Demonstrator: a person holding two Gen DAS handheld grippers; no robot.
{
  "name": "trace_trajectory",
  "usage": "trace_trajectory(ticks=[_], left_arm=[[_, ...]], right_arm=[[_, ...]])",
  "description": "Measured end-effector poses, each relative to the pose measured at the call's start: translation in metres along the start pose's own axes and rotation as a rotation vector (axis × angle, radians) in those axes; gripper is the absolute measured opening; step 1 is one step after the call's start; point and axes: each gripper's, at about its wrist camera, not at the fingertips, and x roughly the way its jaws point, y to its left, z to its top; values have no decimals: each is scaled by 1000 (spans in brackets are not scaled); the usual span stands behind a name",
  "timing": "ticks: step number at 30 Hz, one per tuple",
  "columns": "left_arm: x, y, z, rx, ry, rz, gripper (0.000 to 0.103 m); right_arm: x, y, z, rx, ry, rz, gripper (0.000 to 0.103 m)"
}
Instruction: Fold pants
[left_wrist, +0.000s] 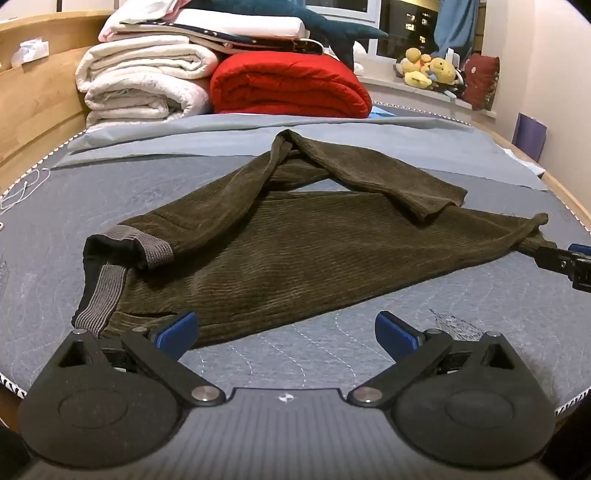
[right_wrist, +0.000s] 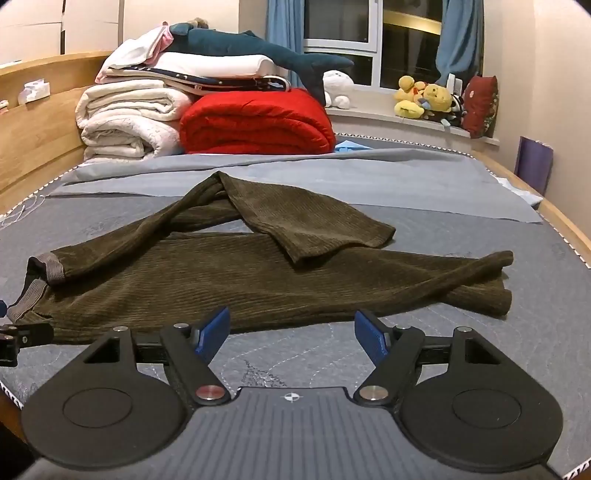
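Note:
Dark olive corduroy pants (left_wrist: 280, 243) lie spread on the grey quilted mattress (left_wrist: 314, 354), grey elastic waistband (left_wrist: 107, 288) at the left, one leg bent back over the other. They also show in the right wrist view (right_wrist: 236, 273). My left gripper (left_wrist: 286, 334) is open and empty, just in front of the pants' near edge by the waistband. My right gripper (right_wrist: 291, 332) is open and empty, in front of the near edge toward the leg ends. The right gripper's tip shows at the far right of the left wrist view (left_wrist: 569, 262).
Folded white blankets (left_wrist: 144, 81) and a red quilt (left_wrist: 291, 85) are stacked at the head of the bed. A wooden bed frame (left_wrist: 33, 110) runs along the left. Plush toys (left_wrist: 428, 68) sit on the windowsill. A grey sheet (left_wrist: 369, 144) lies behind the pants.

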Motion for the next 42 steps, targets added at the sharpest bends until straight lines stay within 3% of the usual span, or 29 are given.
trace_trajectory(ticks=[34,42], left_arm=[[3,0,-4,25,-2,8,102],[3,7,0,29,15,36,102]], right_arm=[[-2,4,0,-12,0,4,76],[-2,6,-1,-29,1,12,70]])
